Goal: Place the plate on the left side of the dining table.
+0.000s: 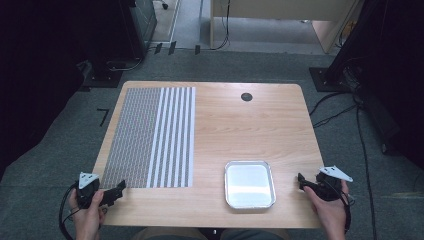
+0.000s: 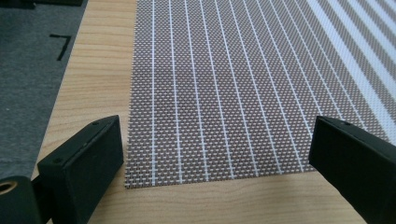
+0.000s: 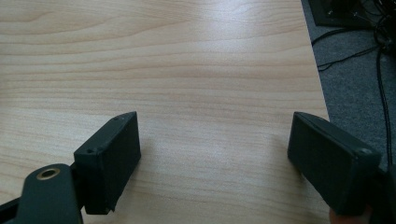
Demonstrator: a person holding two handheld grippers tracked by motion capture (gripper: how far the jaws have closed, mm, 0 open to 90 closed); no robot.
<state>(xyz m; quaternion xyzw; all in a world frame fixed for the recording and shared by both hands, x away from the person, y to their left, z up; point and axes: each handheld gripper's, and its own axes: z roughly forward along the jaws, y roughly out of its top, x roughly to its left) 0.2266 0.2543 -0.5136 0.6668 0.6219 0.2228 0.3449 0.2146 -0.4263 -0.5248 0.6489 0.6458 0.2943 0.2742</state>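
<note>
**Two open grippers wait at the table's near edge**

The left gripper (image 1: 119,188) sits at seven o'clock, jaws spread wide and empty, just at the near corner of the woven striped placemat (image 1: 152,135); the right gripper (image 1: 301,180) sits at four o'clock, jaws likewise apart over bare wood; the metal tray (image 1: 249,183) lies between them, nearer the right gripper.

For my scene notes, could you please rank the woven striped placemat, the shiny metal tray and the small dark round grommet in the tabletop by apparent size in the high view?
1. Woven striped grey-and-white placemat, plainly the largest.
2. Shiny rectangular metal tray, much smaller.
3. Small dark round grommet in the tabletop, smallest; it lies farther from the camera, but the gap is too big for that to matter.
</note>
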